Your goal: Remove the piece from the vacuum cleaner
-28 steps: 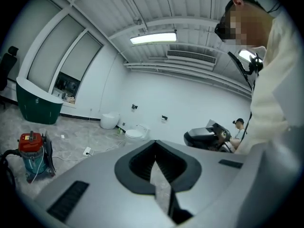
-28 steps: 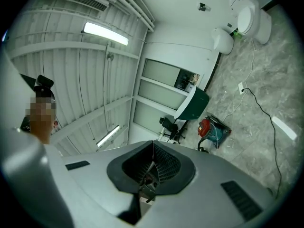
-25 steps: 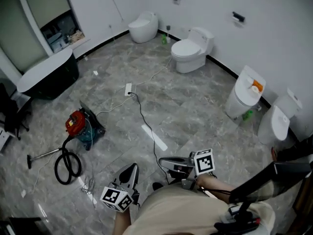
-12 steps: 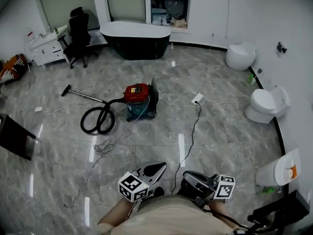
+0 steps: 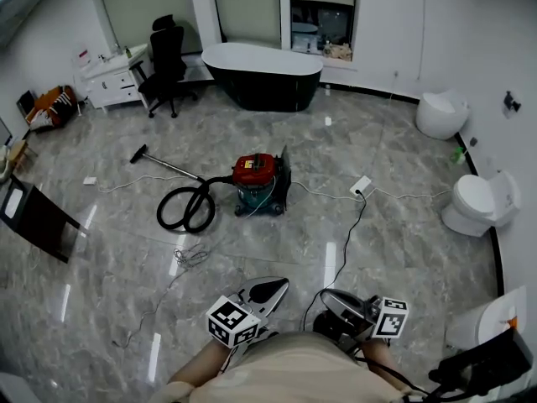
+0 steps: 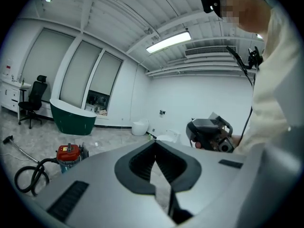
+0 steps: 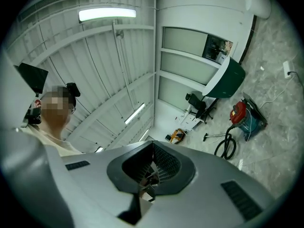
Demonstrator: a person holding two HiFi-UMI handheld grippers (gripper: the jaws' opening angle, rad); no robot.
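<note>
Jaws of left gripper [image 5: 270,290] and right gripper [image 5: 334,302] are pressed together, and nothing is held. Red-topped teal canister vacuum cleaner [image 5: 260,180] with coiled black hose [image 5: 186,209] is seen in the middle of grey marble floor [image 5: 403,250], well apart from both.

Both grippers are held low, just ahead of the person's torso [image 5: 294,366]. The left gripper [image 5: 270,286] is carried left of the torso's centre, its marker cube [image 5: 232,321] nearest the body and its jaws pointed forward and away. The jaw tips are seen together, with nothing between them. The right gripper [image 5: 329,297] is held right of centre, close beside the left. Its jaws are closed and empty. Both forearms [image 5: 204,368] are kept tucked against the torso.
</note>
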